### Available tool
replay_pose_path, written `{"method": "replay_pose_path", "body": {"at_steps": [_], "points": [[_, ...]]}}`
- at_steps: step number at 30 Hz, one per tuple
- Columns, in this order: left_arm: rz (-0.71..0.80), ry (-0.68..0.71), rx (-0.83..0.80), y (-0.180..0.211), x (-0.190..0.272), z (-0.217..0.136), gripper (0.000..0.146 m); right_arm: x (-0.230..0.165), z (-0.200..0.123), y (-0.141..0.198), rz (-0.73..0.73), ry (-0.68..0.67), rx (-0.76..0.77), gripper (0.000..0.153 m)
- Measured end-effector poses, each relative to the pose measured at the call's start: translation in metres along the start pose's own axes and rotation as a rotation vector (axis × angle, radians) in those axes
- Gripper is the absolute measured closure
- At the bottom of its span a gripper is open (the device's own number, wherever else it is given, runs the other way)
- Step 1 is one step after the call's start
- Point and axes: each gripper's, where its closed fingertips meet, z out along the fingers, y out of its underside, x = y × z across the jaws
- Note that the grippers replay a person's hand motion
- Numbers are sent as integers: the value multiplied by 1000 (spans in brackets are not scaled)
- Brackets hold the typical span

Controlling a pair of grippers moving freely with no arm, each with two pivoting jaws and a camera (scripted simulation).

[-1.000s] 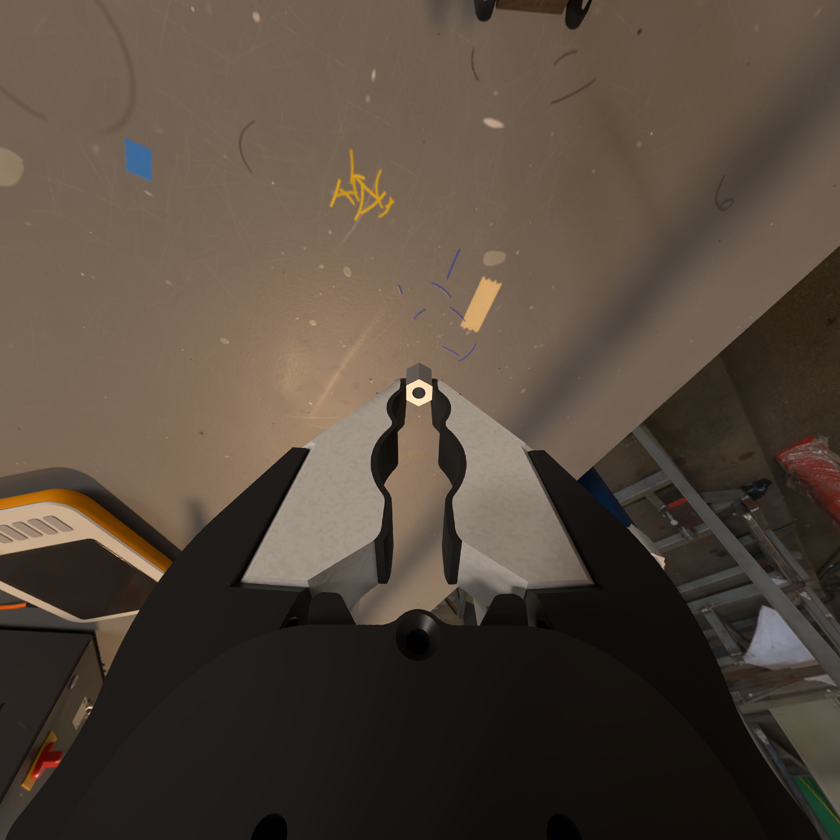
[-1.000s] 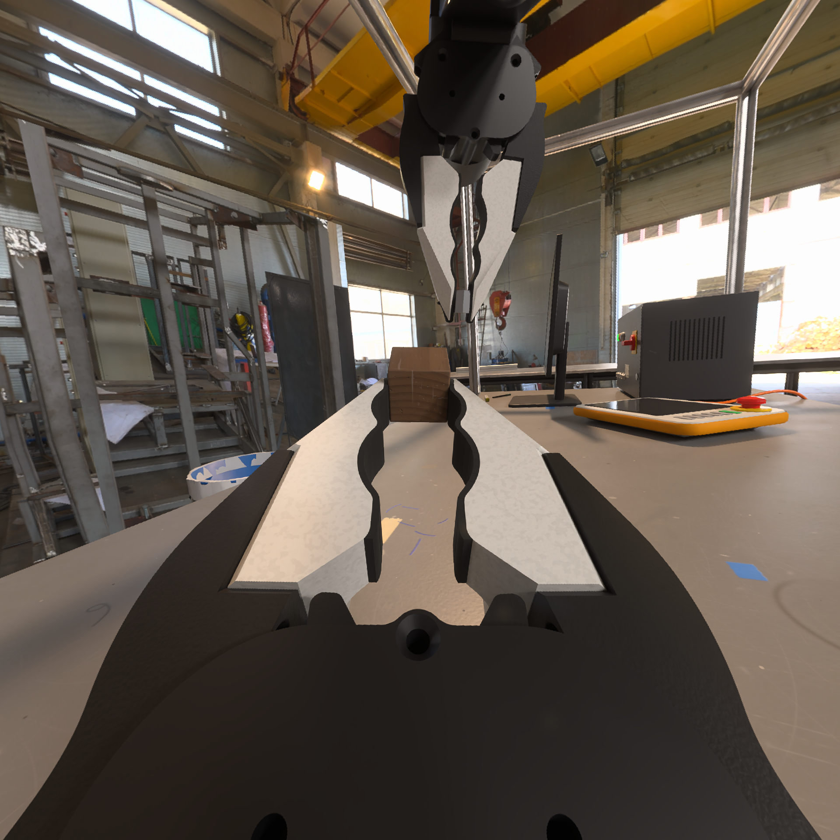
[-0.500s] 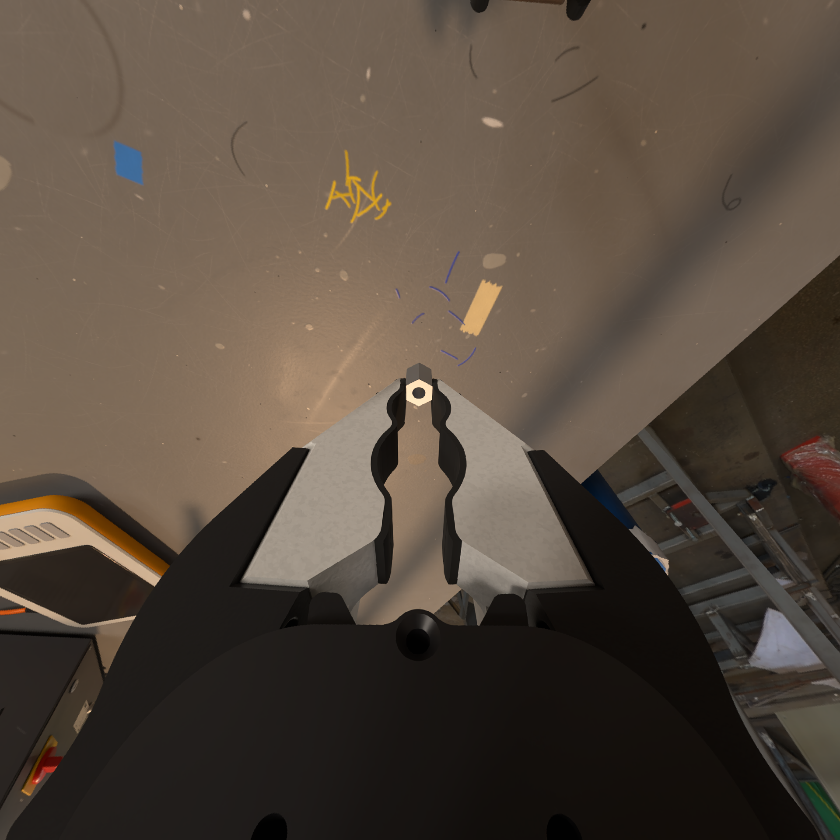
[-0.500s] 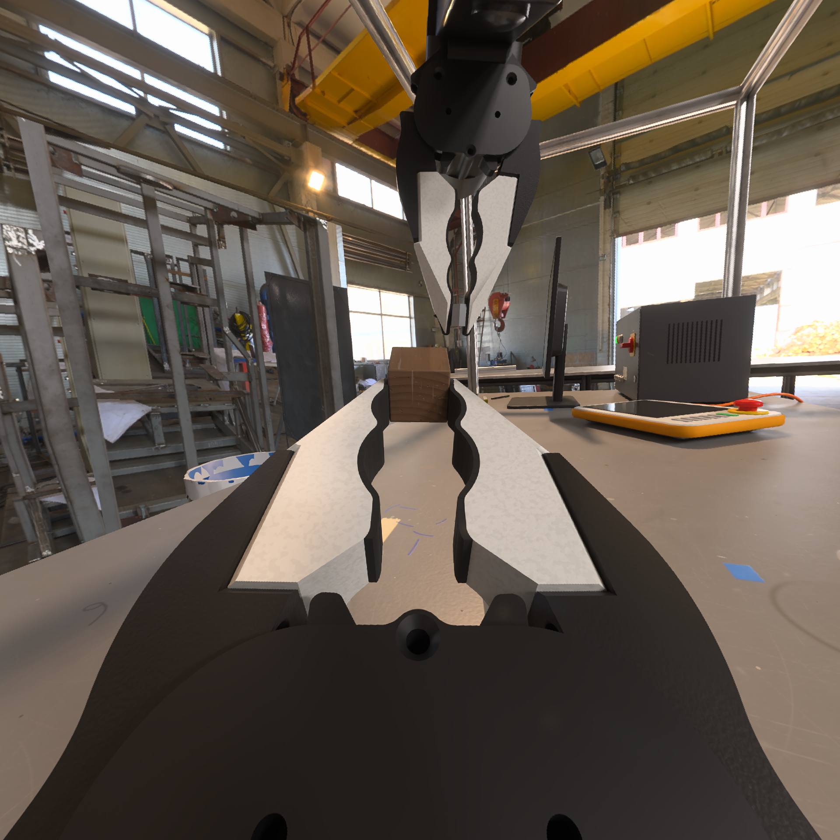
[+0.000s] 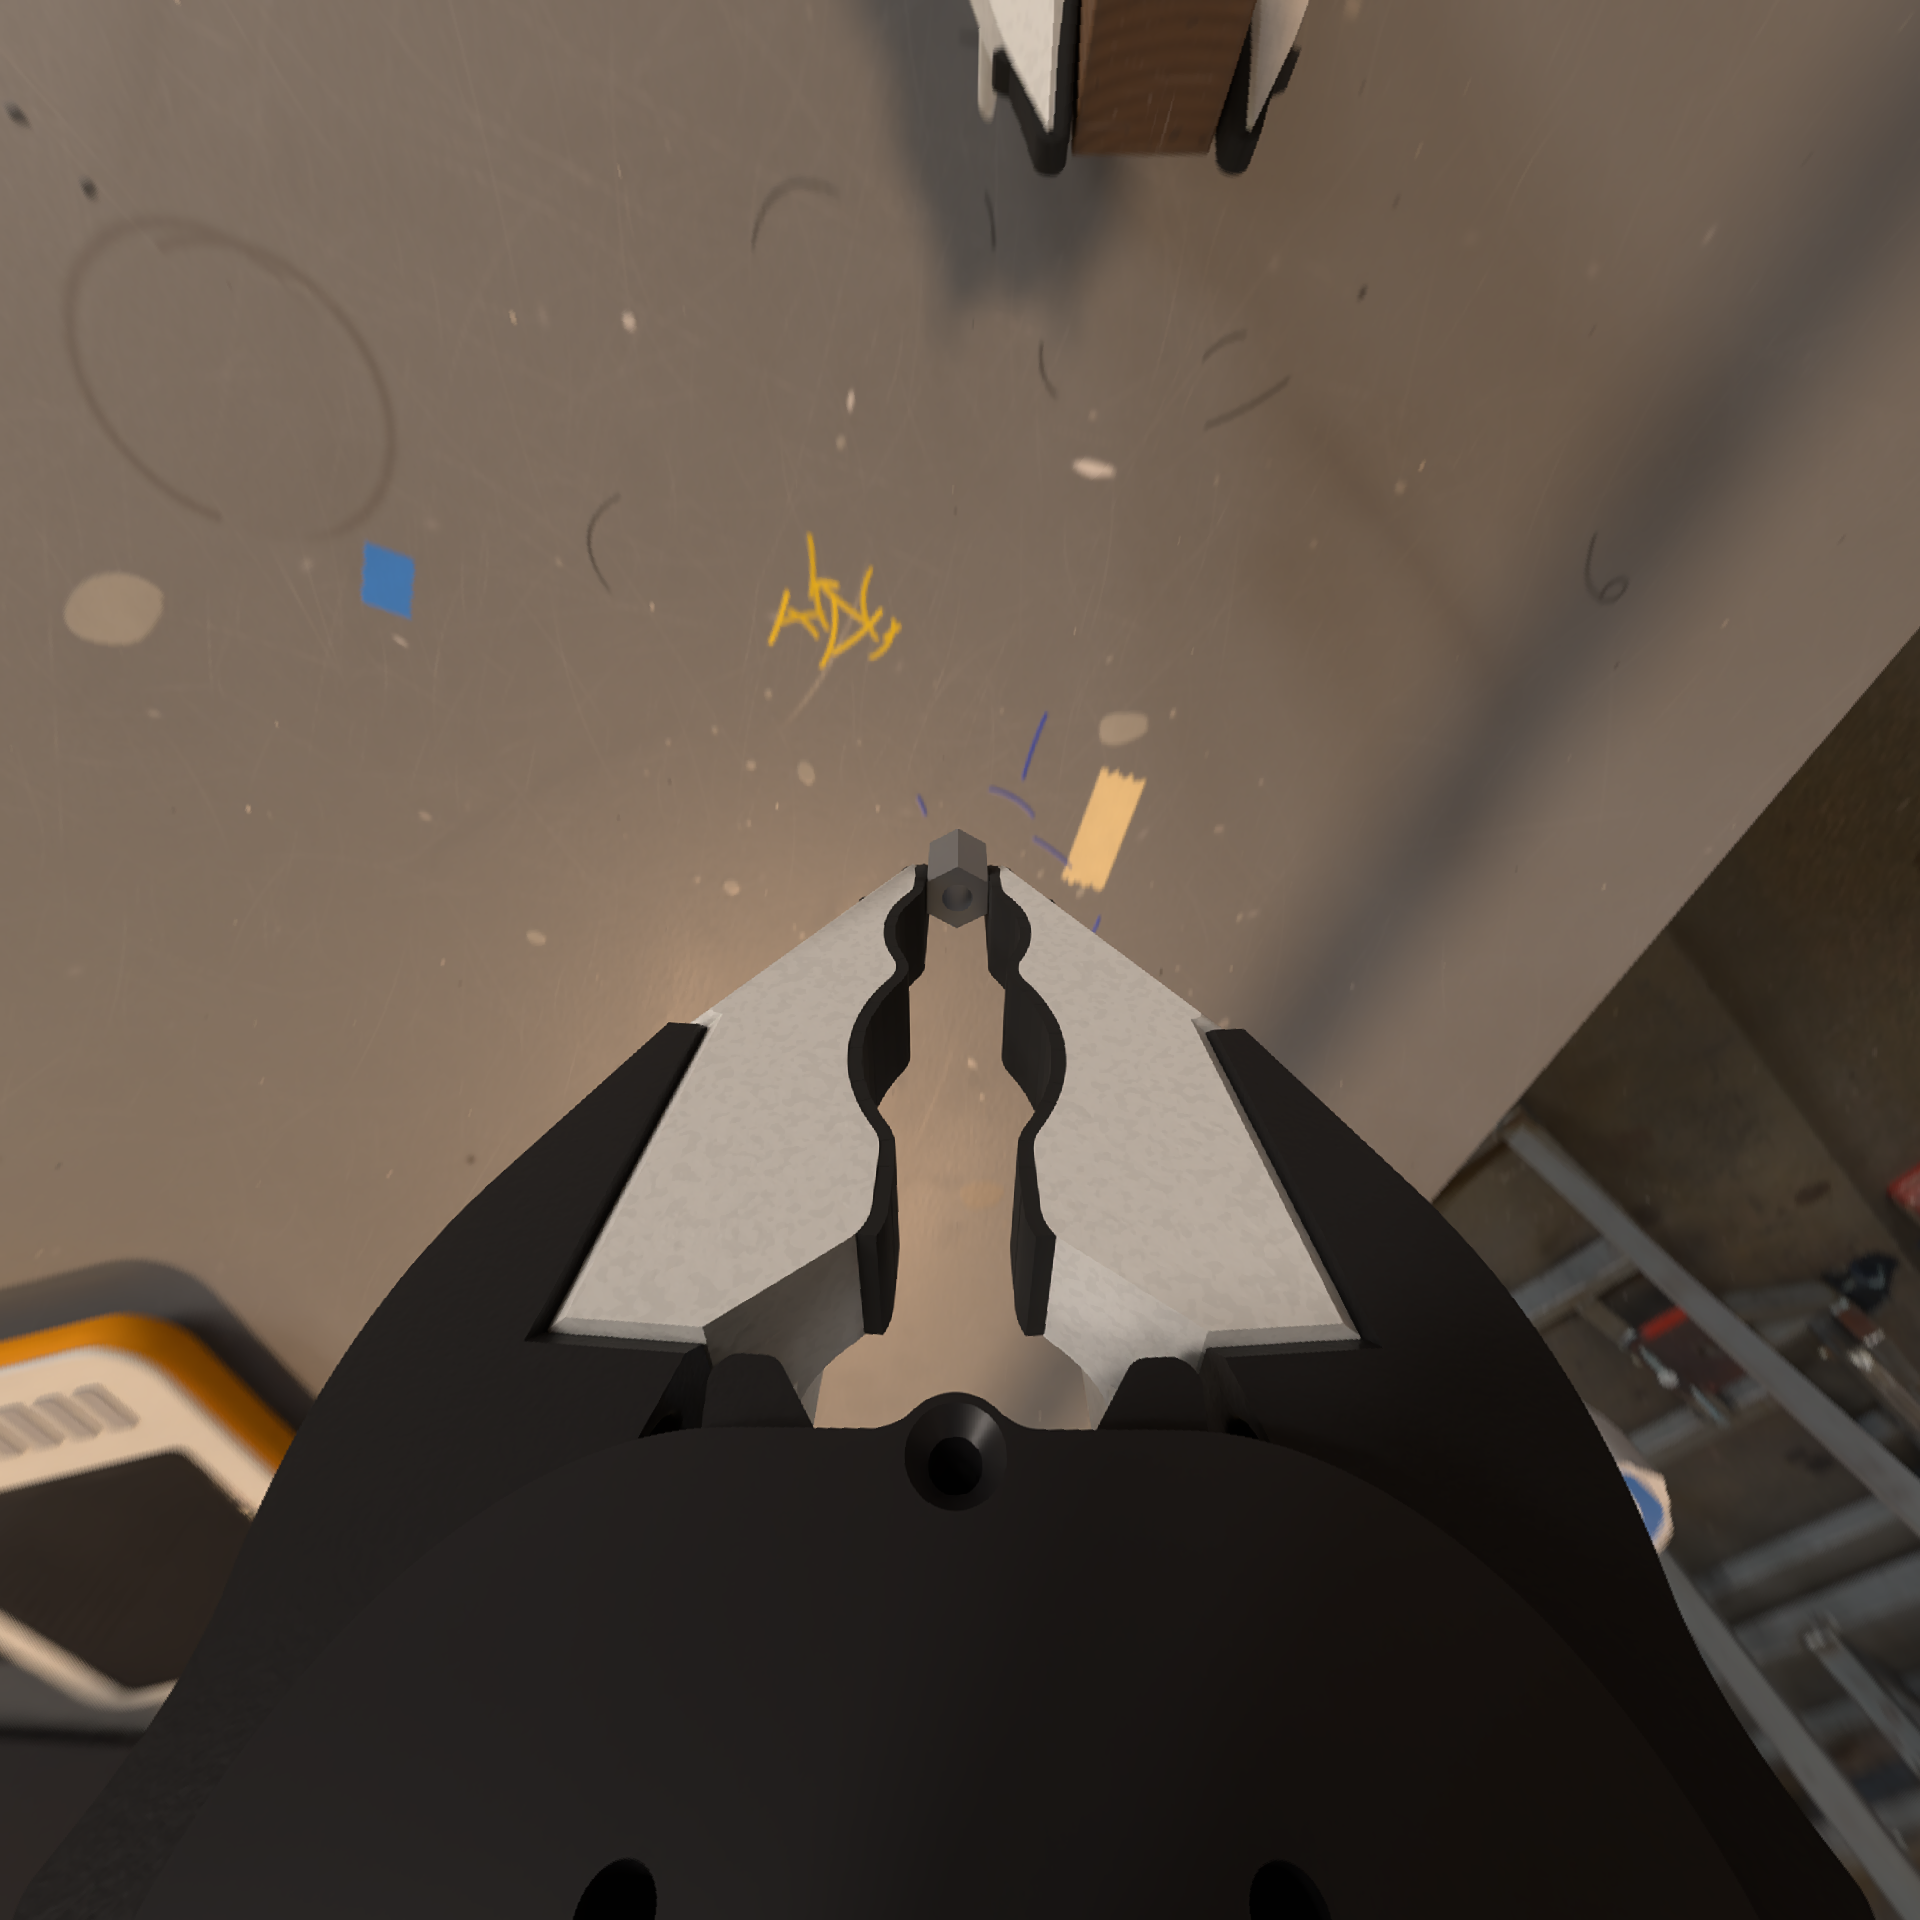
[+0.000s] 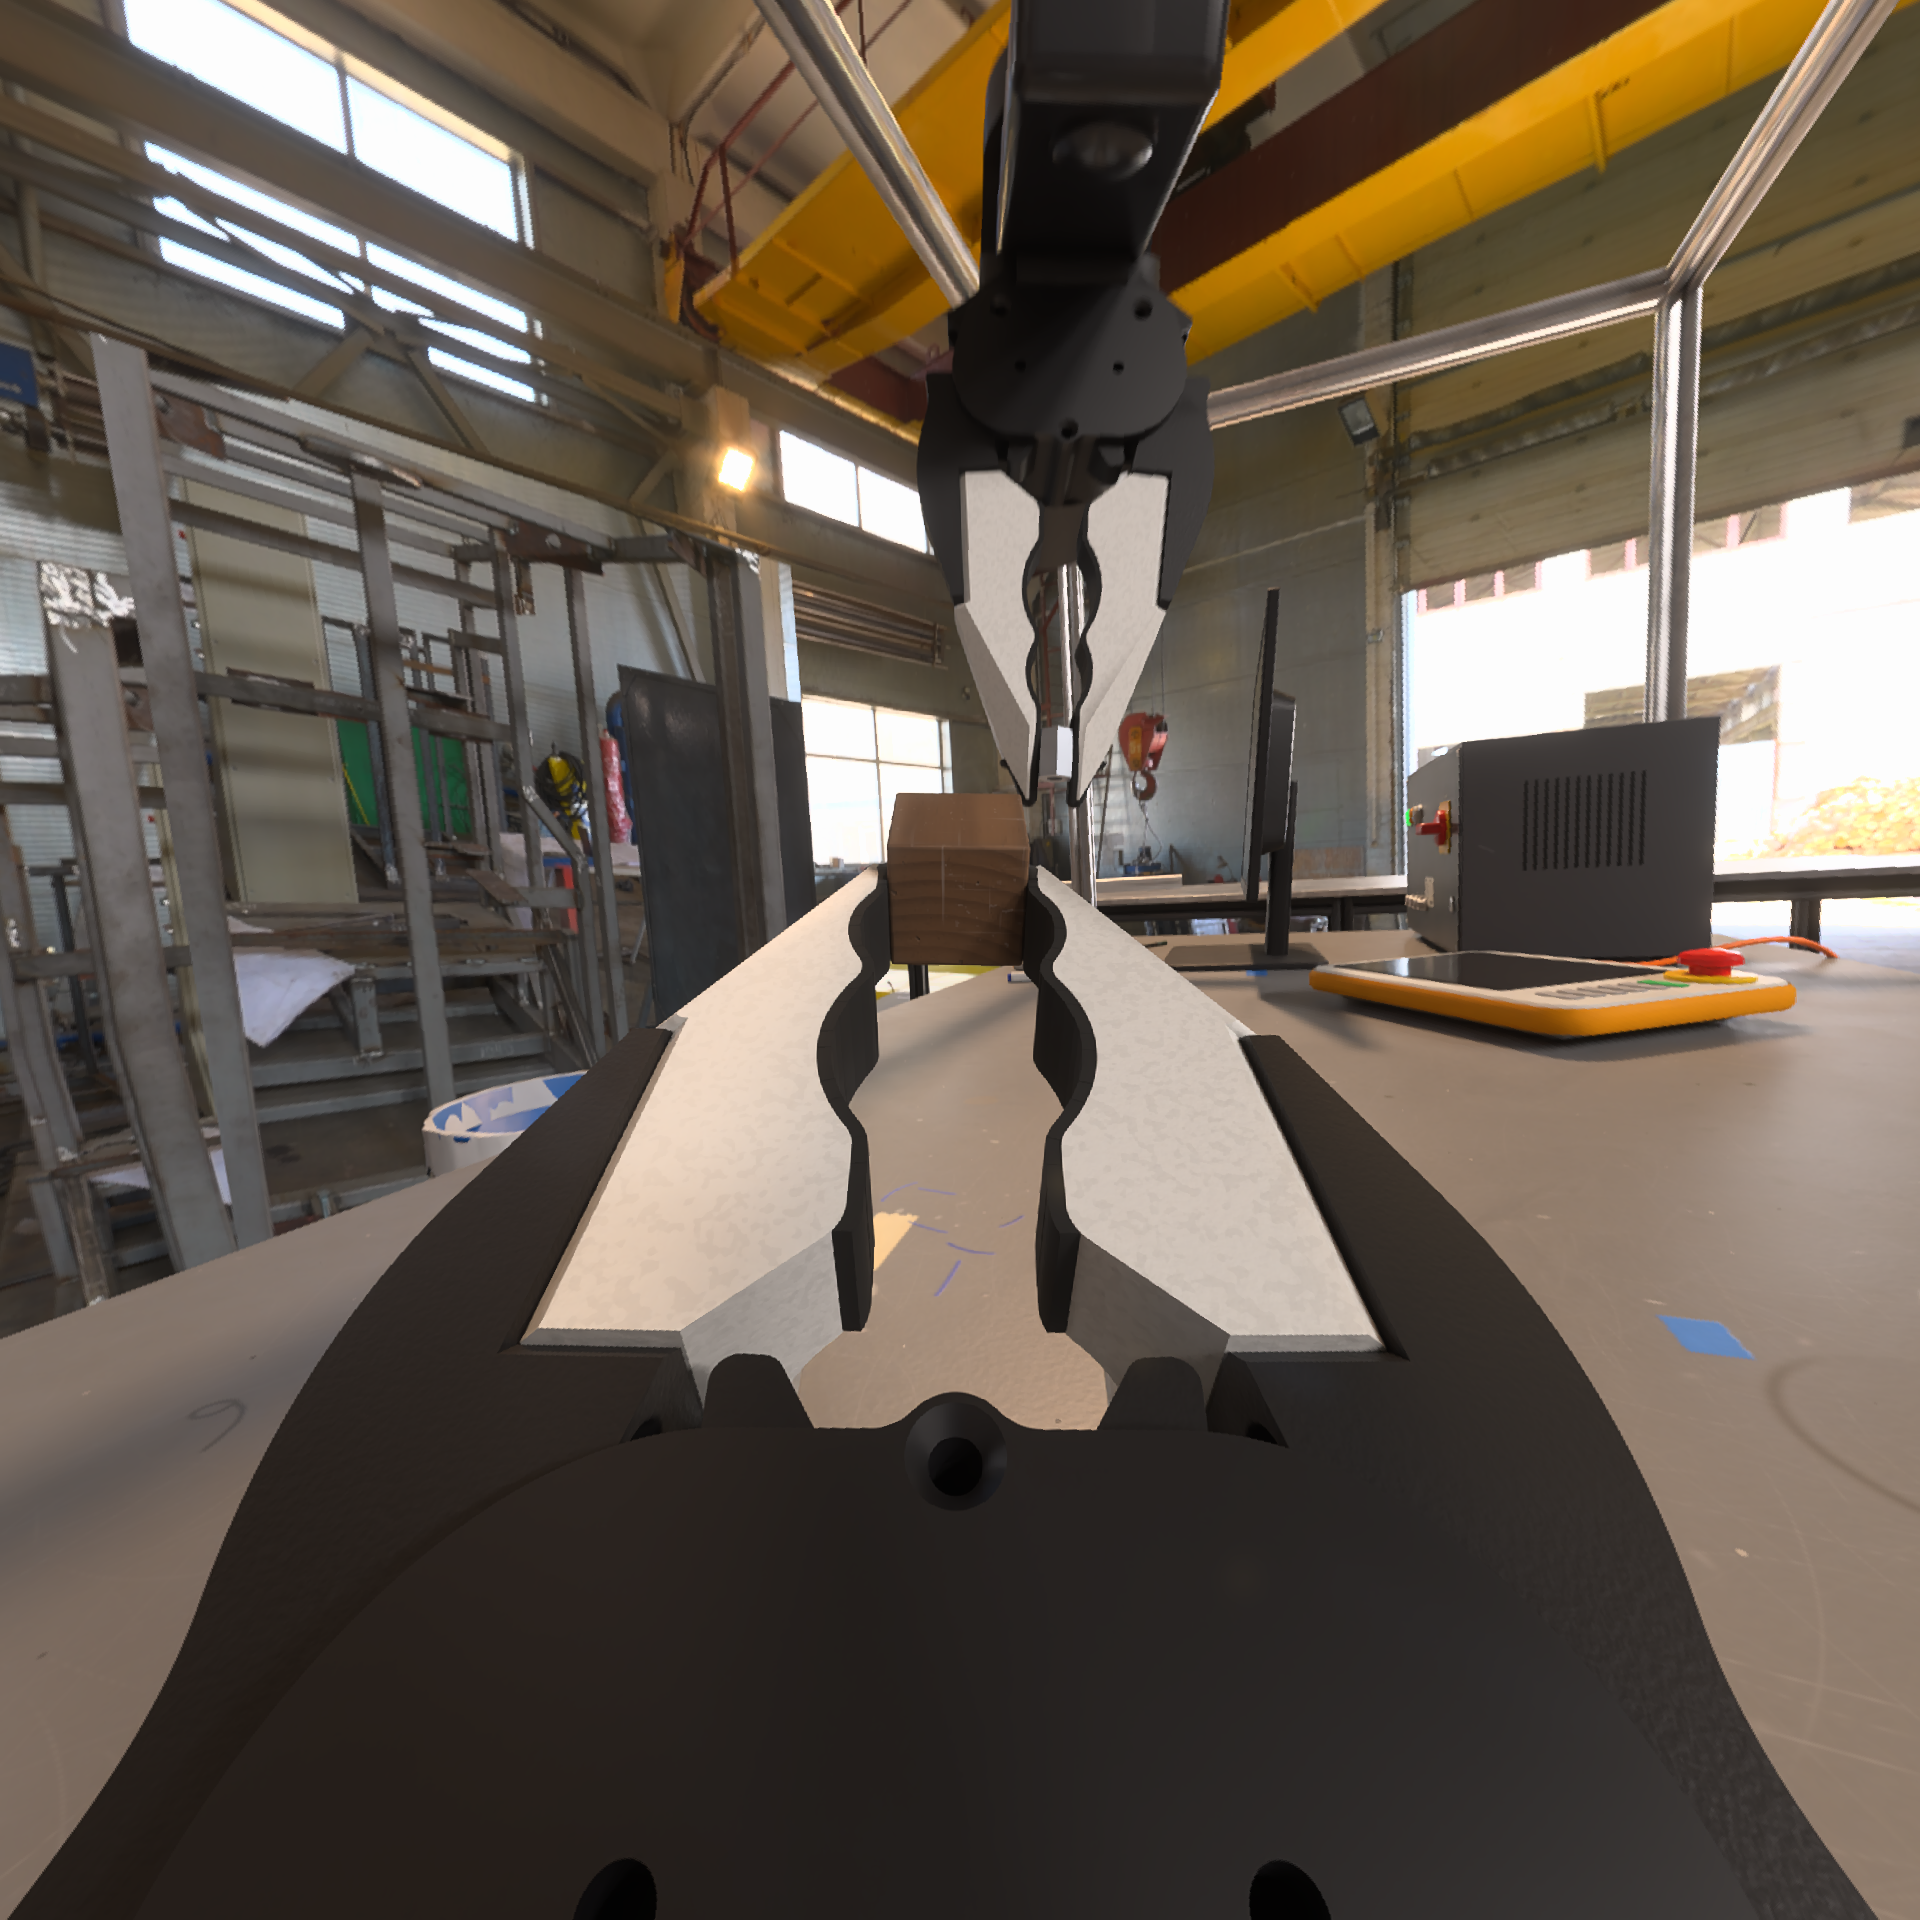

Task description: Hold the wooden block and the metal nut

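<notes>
The left gripper [image 5: 957, 883] is clamped on the metal nut [image 5: 956, 891] at its fingertips, high over the table [image 5: 520, 831]. The right gripper [image 6: 957, 894] pinches the wooden block [image 6: 958, 891] between its tips above the table; in the left wrist view the top edge cuts off the block. Marks cover the grey tabletop: a yellow scribble [image 5: 831, 618], blue tape [image 5: 388, 580], tan tape [image 5: 1104, 829]. An orange-rimmed pendant [image 6: 1553, 987] lies far right, steel racks [image 6: 208, 831] beyond the left edge.
</notes>
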Motion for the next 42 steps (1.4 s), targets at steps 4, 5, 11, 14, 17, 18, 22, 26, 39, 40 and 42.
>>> {"method": "replay_pose_path", "body": {"at_steps": [4, 5, 11, 14, 17, 18, 22, 26, 39, 40, 42], "points": [[-2, -9, 137, -6, -2, 2, 136, 1, -1, -3, -1, 14, 24, 128], [1, -14, 156, -6, -2, 2, 136, 1, -1, -2, 1, 15, 24, 128], [35, -47, 100, 2, -5, 7, 136, 3, 4, 4, 21, 26, -21, 128], [73, -70, 79, 3, -7, 8, 136, 3, 5, 5, 23, 34, -33, 128], [89, -36, 207, -5, -7, 3, 136, 3, 3, -1, 8, 38, 9, 128], [96, -25, 274, -8, -6, 0, 136, 3, 2, -5, -4, 35, 35, 128], [168, -105, 379, -7, -7, 5, 136, 3, 3, -6, -42, 37, 23, 128], [164, -114, 484, -6, -6, 11, 136, 5, 2, -5, -37, 38, 22, 128], [125, -224, 558, -2, -15, 8, 136, 6, 7, -1, -9, 63, 20, 128], [120, -219, 579, -1, -16, 9, 136, 6, 8, -1, -10, 68, 16, 128], [111, -202, 614, 0, -19, 11, 136, 7, 8, 0, -7, 74, 11, 128]]}}
